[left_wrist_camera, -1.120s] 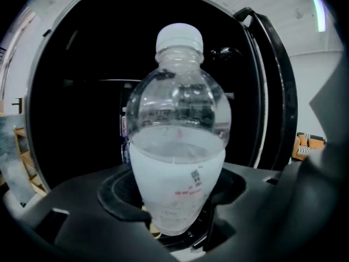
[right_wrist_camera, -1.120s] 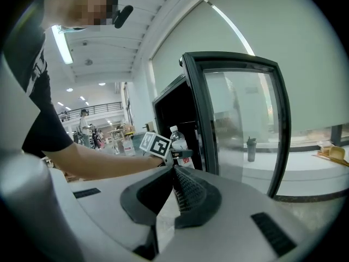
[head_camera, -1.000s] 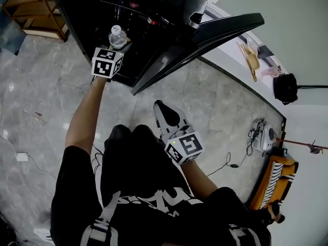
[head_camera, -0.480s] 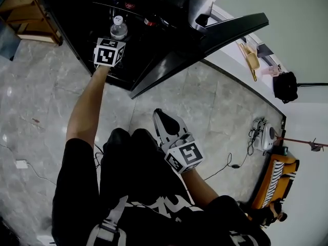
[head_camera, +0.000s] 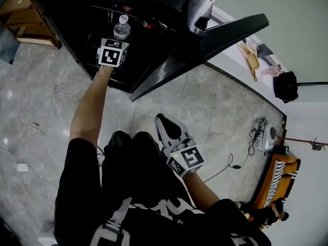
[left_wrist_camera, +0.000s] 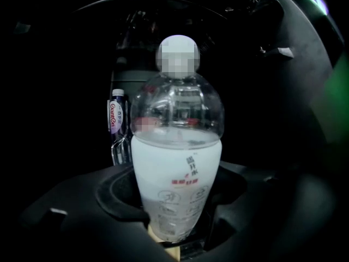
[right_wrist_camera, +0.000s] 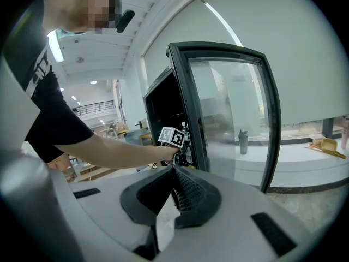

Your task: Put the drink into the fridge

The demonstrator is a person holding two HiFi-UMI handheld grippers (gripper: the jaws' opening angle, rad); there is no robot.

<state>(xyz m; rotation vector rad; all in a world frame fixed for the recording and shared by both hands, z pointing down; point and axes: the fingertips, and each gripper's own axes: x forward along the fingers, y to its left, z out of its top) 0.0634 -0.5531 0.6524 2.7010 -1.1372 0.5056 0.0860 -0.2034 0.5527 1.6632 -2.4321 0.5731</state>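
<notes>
A clear bottle [head_camera: 122, 28] of milky white drink with a white cap stands upright in my left gripper [head_camera: 119, 39]. The arm reaches into the dark inside of the black fridge [head_camera: 77, 14]. In the left gripper view the bottle [left_wrist_camera: 177, 162] fills the middle, and the left gripper [left_wrist_camera: 174, 225] is shut on its lower body. Behind it stands another bottle [left_wrist_camera: 116, 119] with a purple label. The fridge's glass door [head_camera: 205, 40] swings open to the right. My right gripper [head_camera: 166, 127] hangs shut and holds nothing, low over the person's lap, away from the fridge.
A wooden shelf unit [head_camera: 25, 14] stands left of the fridge. On the marble floor to the right lie a cable and a small white device [head_camera: 262, 135], with an orange object [head_camera: 277, 181] beyond. In the right gripper view the door's glass pane [right_wrist_camera: 229, 113] faces me.
My left gripper has carried the bottle further up and deeper into the fridge opening. The right gripper has stayed almost where it was.
</notes>
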